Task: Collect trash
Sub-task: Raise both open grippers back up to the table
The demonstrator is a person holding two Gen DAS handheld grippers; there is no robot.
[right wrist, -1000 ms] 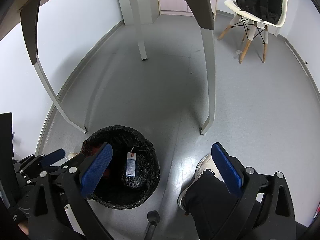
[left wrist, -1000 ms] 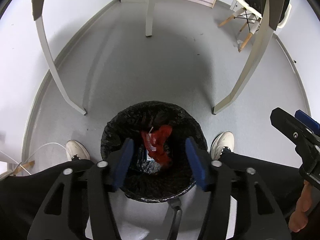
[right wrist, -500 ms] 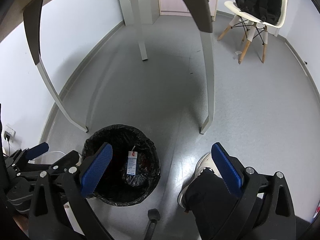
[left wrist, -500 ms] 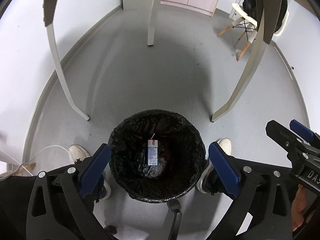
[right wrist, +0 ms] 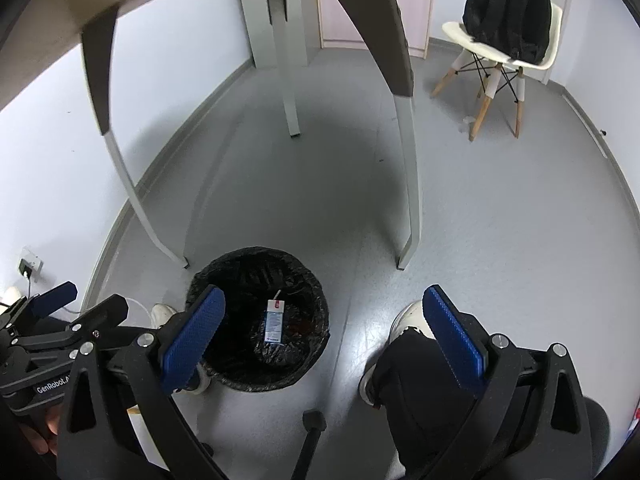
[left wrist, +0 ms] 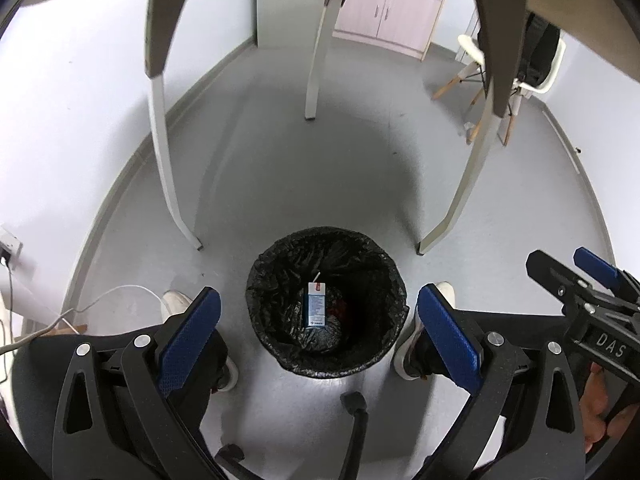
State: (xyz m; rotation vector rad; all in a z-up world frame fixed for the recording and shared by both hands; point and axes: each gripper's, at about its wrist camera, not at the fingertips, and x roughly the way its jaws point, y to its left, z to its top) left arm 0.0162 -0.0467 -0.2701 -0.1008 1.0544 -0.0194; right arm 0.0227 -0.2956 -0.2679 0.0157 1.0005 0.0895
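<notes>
A round bin (left wrist: 280,264) (right wrist: 304,276) lined with a black bag stands on the grey floor between a person's feet. Inside it lies a small blue and white drink carton (left wrist: 316,305) (right wrist: 274,320) with a straw, beside a red wrapper (left wrist: 340,312) that is mostly in shadow. My left gripper (left wrist: 318,330) hangs high above the bin, open, with nothing between its blue pads. My right gripper (right wrist: 324,332) is open and empty too, to the right of the bin and above the person's right shoe (right wrist: 406,318).
Table legs (left wrist: 170,184) (left wrist: 460,200) rise behind the bin, with the tabletop's underside overhead. A white chair (right wrist: 500,60) with a black backpack stands at the back right by a pink cabinet (left wrist: 392,12). A wall socket (right wrist: 30,266) with a white cable is at the left.
My left gripper has opened wide and let the red wrapper drop into the bin. Both grippers have risen, so the bin looks smaller and farther below.
</notes>
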